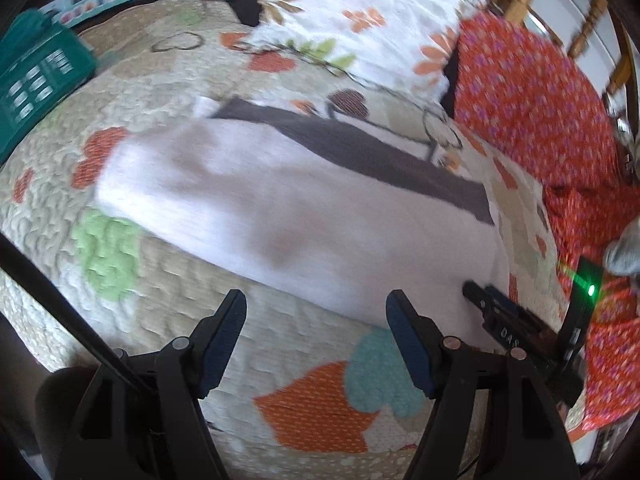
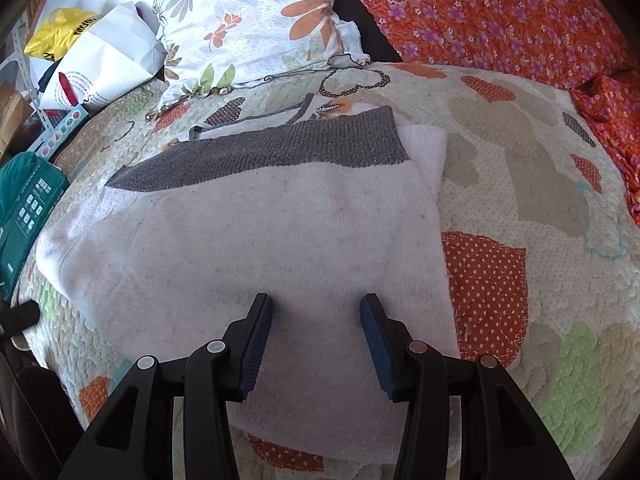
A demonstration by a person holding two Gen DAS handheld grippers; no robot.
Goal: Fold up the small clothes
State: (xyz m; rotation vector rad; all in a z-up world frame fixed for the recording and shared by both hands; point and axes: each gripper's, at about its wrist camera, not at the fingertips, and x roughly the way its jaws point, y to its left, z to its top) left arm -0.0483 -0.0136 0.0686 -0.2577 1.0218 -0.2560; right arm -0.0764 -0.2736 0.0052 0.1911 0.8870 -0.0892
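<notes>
A: My right gripper [image 2: 316, 308] is over the near part of the white garment [image 2: 248, 240], jaws apart with nothing clamped, tips low over the knit; I can't tell if they touch.

B: Where does the garment lie?

A: Flat on the bed's quilt [image 2: 520, 184], grey band [image 2: 280, 144] on its far side, toward the pillow [image 2: 256, 24].

B: And your left?

A: Left gripper [image 1: 316, 308] is wide and empty, over the quilt just short of the garment's near edge. Picture's blurred. A green box [image 1: 36, 76] sits at the bed's left edge.
</notes>
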